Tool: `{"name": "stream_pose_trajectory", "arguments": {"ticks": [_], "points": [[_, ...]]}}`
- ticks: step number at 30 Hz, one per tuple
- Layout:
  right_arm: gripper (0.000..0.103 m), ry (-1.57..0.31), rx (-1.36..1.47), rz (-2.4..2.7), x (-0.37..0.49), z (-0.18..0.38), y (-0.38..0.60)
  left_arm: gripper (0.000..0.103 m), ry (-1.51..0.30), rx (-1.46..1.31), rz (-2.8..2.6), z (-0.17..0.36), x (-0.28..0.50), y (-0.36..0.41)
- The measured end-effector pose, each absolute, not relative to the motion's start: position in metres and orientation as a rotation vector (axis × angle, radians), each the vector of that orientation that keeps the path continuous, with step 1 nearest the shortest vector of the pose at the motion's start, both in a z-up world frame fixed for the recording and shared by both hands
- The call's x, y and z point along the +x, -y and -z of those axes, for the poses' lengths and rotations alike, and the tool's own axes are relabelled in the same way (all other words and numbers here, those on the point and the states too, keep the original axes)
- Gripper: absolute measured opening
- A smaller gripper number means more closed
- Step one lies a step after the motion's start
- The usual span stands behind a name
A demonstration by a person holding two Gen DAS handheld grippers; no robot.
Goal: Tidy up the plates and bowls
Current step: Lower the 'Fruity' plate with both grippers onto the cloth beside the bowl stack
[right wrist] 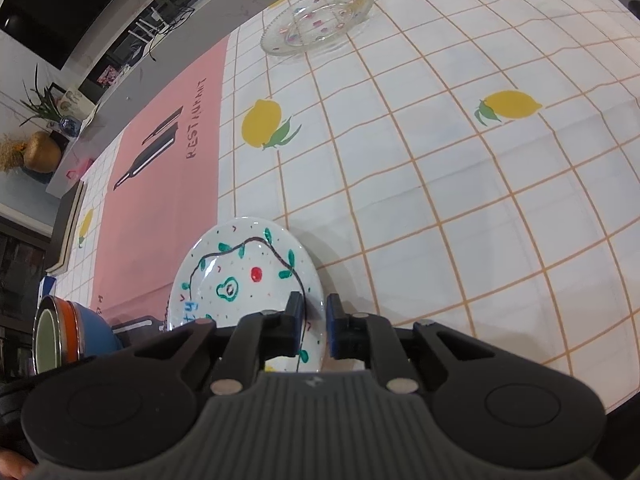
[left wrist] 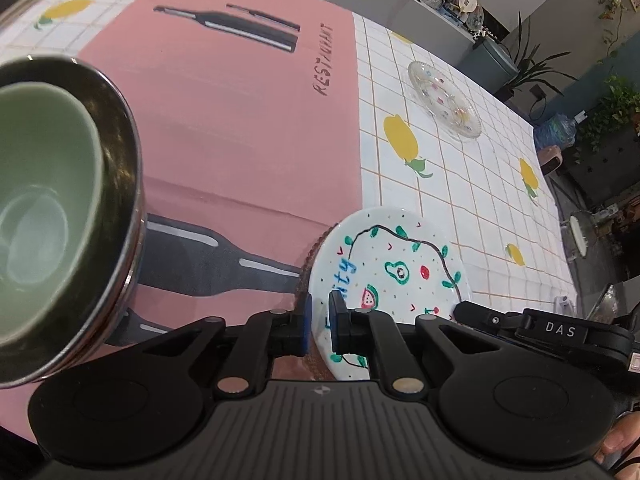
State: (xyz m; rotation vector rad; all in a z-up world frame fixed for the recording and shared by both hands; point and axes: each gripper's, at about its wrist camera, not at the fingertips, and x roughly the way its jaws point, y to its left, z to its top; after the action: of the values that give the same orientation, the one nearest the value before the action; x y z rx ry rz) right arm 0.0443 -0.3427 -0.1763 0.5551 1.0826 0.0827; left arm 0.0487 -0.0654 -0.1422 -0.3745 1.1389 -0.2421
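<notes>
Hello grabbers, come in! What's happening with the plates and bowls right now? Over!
Left gripper and right gripper both shut on the painted plate, opposite rims. Green bowl nested in metal bowl. Glass plate sits apart; nothing in the way.

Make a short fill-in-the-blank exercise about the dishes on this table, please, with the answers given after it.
1. The left gripper and the right gripper both clamp the rim of the ____ plate.
2. The glass plate lies on the cloth printed with yellow ____.
3. The green bowl sits inside a ____ bowl.

Answers: painted; lemons; metal
</notes>
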Motion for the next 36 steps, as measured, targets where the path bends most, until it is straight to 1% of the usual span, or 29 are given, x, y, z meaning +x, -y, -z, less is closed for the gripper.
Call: {"name": "stream_pose_trajectory", "arguments": {"ticks": [3,6,11,15,25,26,27,28,29,32,36], "points": [[0.010,-1.101,0.534,-0.087,0.044,0.176,0.339,0.014,-1.096,-0.279,0.187,0.135,0.044,0.071],[0.010,-1.129,0.519,-0.094,0.042,0.175,0.334,0.021,-1.077,-0.257,0.172,0.133,0.042,0.070],[0.011,-1.152,0.497,-0.108,0.037,0.176,0.328,0.023,-1.105,-0.221,0.163,0.139,0.042,0.073],[0.017,-1.193,0.482,-0.140,0.037,0.178,0.323,0.025,-1.123,-0.249,0.178,0.141,0.041,0.071],[0.018,-1.114,0.554,-0.080,0.043,0.172,0.342,0.024,-1.152,-0.340,0.215,0.146,0.041,0.065],[0.018,-1.112,0.556,-0.076,0.045,0.172,0.342,0.024,-1.158,-0.345,0.217,0.147,0.041,0.066],[0.018,-1.110,0.562,-0.076,0.046,0.173,0.343,0.020,-1.164,-0.353,0.220,0.148,0.041,0.066],[0.017,-1.111,0.568,-0.077,0.046,0.174,0.343,0.019,-1.168,-0.358,0.225,0.149,0.041,0.066],[0.014,-1.115,0.569,-0.076,0.047,0.175,0.343,0.018,-1.167,-0.355,0.224,0.149,0.041,0.066],[0.008,-1.121,0.585,-0.092,0.046,0.178,0.341,0.018,-1.166,-0.354,0.224,0.149,0.040,0.067],[0.008,-1.118,0.543,-0.087,0.046,0.175,0.335,0.018,-1.169,-0.357,0.224,0.149,0.041,0.067]]}}
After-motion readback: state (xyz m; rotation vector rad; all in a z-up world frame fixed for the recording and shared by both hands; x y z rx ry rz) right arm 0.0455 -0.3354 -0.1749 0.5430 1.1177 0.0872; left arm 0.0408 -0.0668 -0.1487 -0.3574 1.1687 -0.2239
